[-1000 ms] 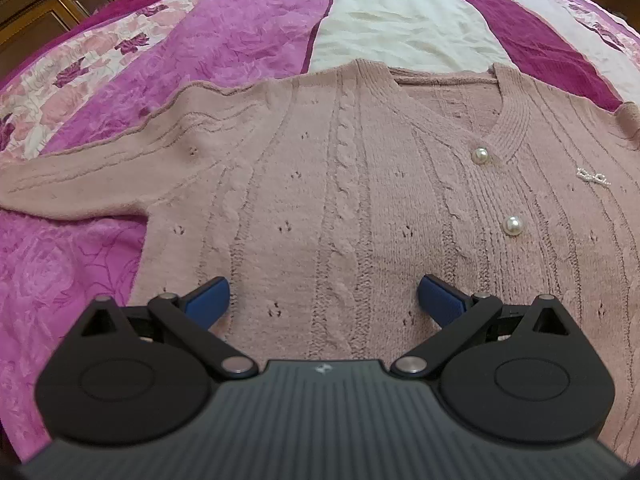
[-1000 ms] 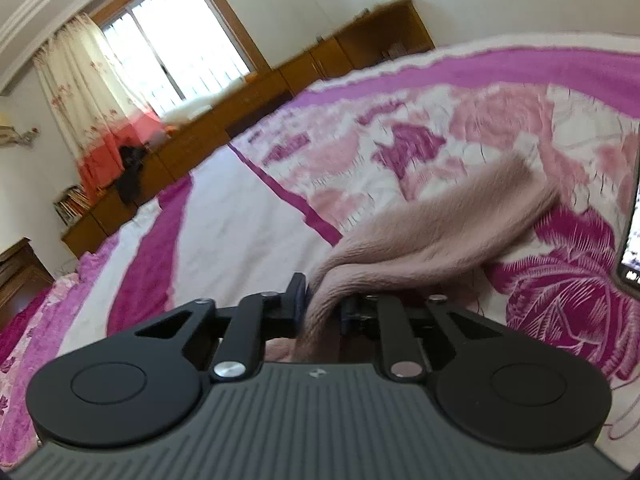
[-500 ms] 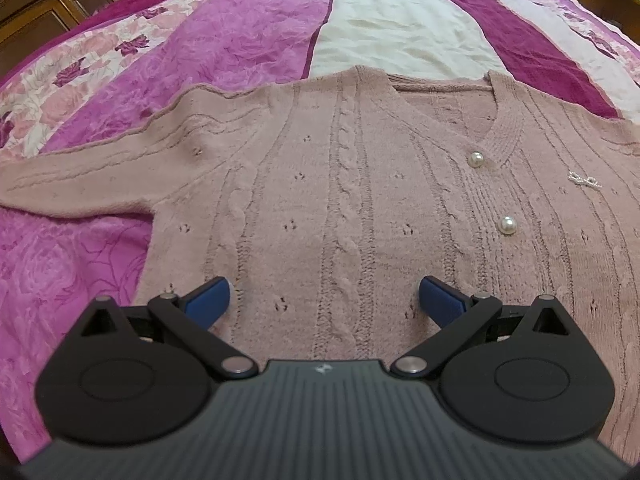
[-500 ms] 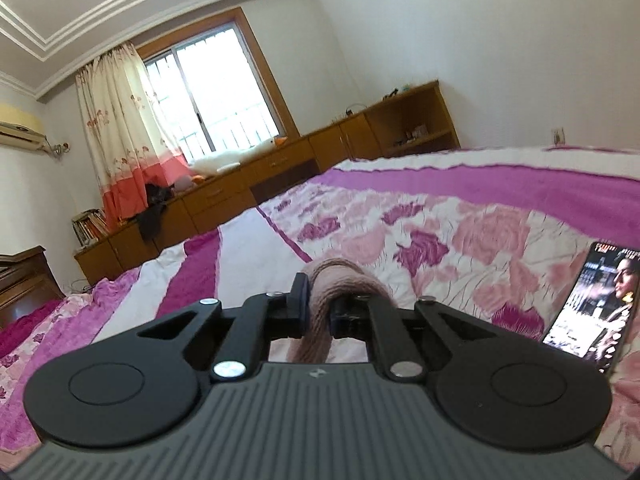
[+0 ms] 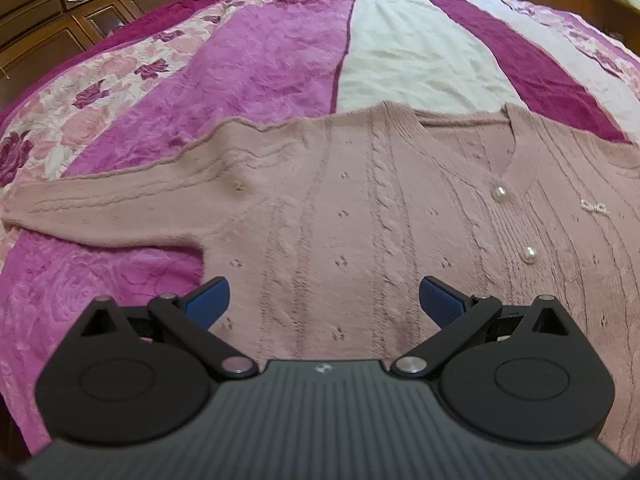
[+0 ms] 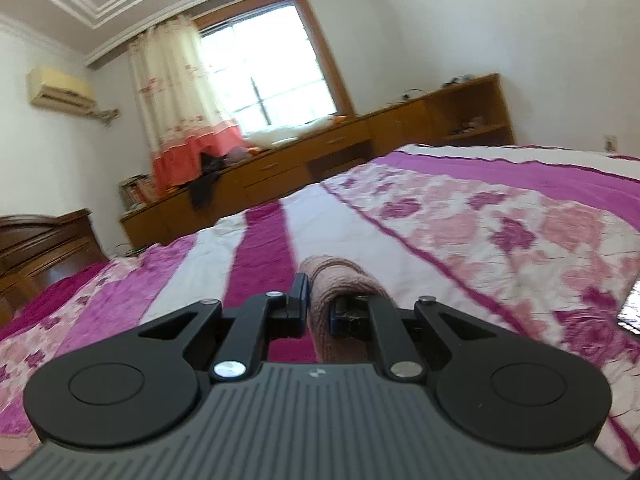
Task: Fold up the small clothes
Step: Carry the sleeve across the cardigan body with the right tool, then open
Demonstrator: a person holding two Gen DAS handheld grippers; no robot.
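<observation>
Item 1: dusty-pink cable-knit cardigan (image 5: 360,216), V-necked, with eyelet rows. It lies flat, front up, across the bed, its neckline toward the far side. One long sleeve (image 5: 104,204) stretches straight out to the left in the left wrist view. Two round pearl buttons (image 5: 500,194) sit on the front placket, one below the other; a small sparkly bow-shaped brooch (image 5: 595,208) is pinned just to their right.

Item 2: quilted bedspread (image 5: 256,64) in magenta, white and pink rose-print stripes, covering the whole bed beneath the cardigan.

Item 3: left gripper (image 5: 324,296), black, with blue finger pads (image 5: 210,298). Jaws stand wide apart, nothing between them, poised above the lower body of the cardigan near its left side edge. Whether the pads touch the knit cannot be told.

Item 4: right gripper (image 6: 318,312), black. Jaws drawn close, clamped on a bunched fold of the pink knit (image 6: 340,284), which arches over the right finger and hangs down between the two. The gripper is raised above the bedspread, camera looking across the room.

Item 5: room fittings in the right wrist view: wood-framed window (image 6: 264,68), cream curtain with orange hem (image 6: 180,100), long low wooden cabinet (image 6: 320,152), wall-mounted air conditioner (image 6: 60,90). A dark glossy flat object (image 6: 630,308) lies on the bedspread at the right edge, mostly cut off.
</observation>
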